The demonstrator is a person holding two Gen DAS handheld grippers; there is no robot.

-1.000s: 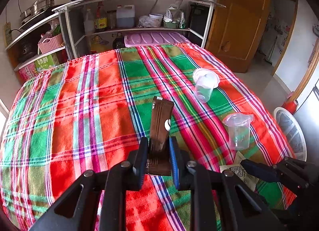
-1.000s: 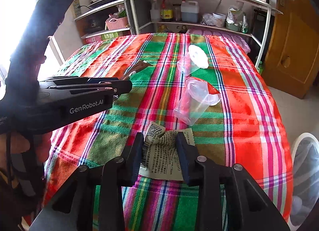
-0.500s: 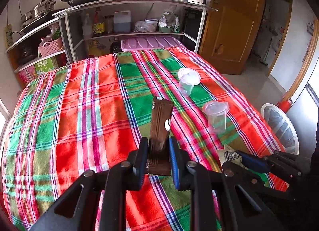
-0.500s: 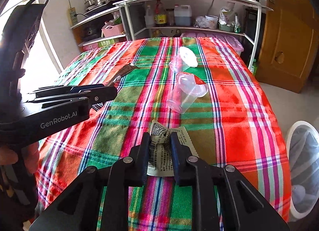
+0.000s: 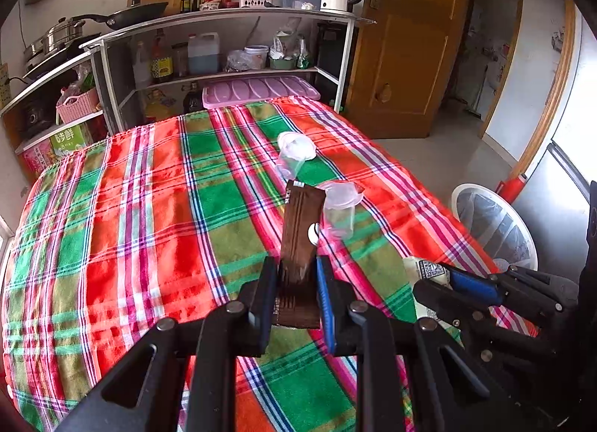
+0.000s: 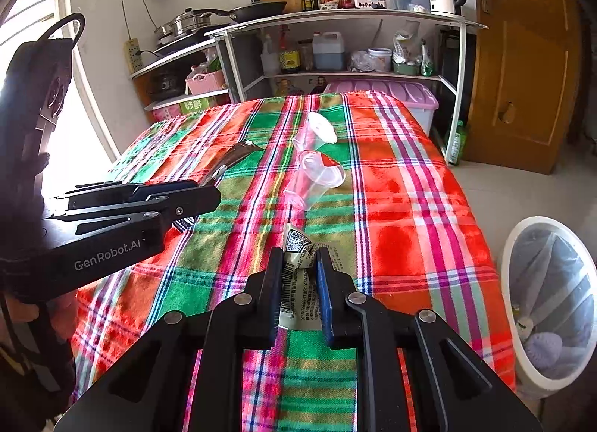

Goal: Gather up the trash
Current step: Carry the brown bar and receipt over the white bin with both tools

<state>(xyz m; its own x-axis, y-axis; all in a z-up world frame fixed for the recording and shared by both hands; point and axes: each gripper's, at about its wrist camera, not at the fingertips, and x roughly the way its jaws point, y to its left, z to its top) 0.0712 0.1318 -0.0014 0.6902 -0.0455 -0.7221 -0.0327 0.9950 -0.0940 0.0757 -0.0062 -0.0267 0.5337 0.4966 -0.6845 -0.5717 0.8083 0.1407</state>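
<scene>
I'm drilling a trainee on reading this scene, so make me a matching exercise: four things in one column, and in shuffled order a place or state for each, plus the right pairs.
Things:
1. brown wrapper
2. printed packet
3. clear plastic cups
4. white bin

Places or states:
A. lying tipped on the plaid cloth
B. on the floor beside the table, lined with a bag
C. crumpled in the right gripper, whose jaws are closing on it
D. pinched upright in the left gripper

Pairs: 1-D, 2-C, 3-A, 4-B
</scene>
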